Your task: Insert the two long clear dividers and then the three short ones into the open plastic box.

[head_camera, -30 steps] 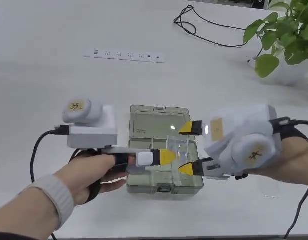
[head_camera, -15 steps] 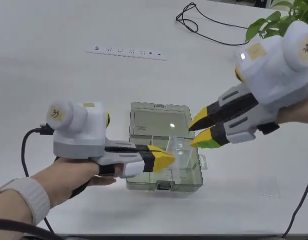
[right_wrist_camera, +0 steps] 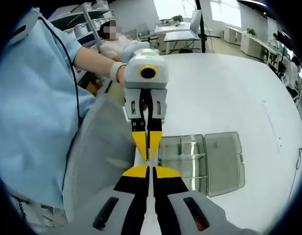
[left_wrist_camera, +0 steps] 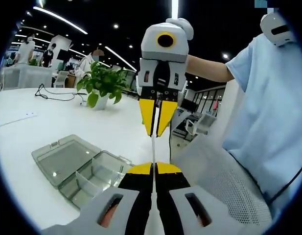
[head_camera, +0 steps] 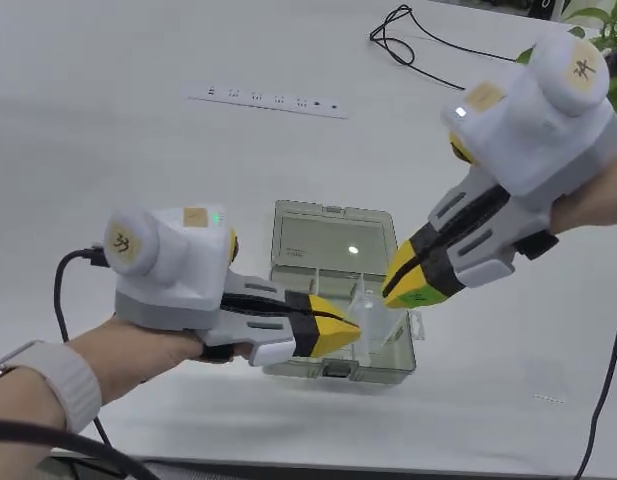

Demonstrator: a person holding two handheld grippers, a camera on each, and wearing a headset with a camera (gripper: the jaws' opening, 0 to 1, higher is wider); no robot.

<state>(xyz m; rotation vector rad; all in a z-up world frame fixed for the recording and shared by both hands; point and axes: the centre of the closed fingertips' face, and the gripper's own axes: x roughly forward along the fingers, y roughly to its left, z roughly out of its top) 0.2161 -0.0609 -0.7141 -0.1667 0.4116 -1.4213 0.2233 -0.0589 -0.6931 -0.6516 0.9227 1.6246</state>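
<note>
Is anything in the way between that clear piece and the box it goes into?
Nothing visible. The divider, pinched between the left gripper and the right gripper, hangs just over the open box, with only air between them.

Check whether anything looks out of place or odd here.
Nothing looks spilled or damaged. One clear divider is outside the open plastic box, pinched in the air between the left hand-held gripper and right hand-held gripper.

White left gripper (head_camera: 350,335) and right gripper (head_camera: 390,293) with black-and-yellow tips, clear divider (head_camera: 374,312), translucent grey-green box (head_camera: 328,238), white table (head_camera: 128,160)
</note>
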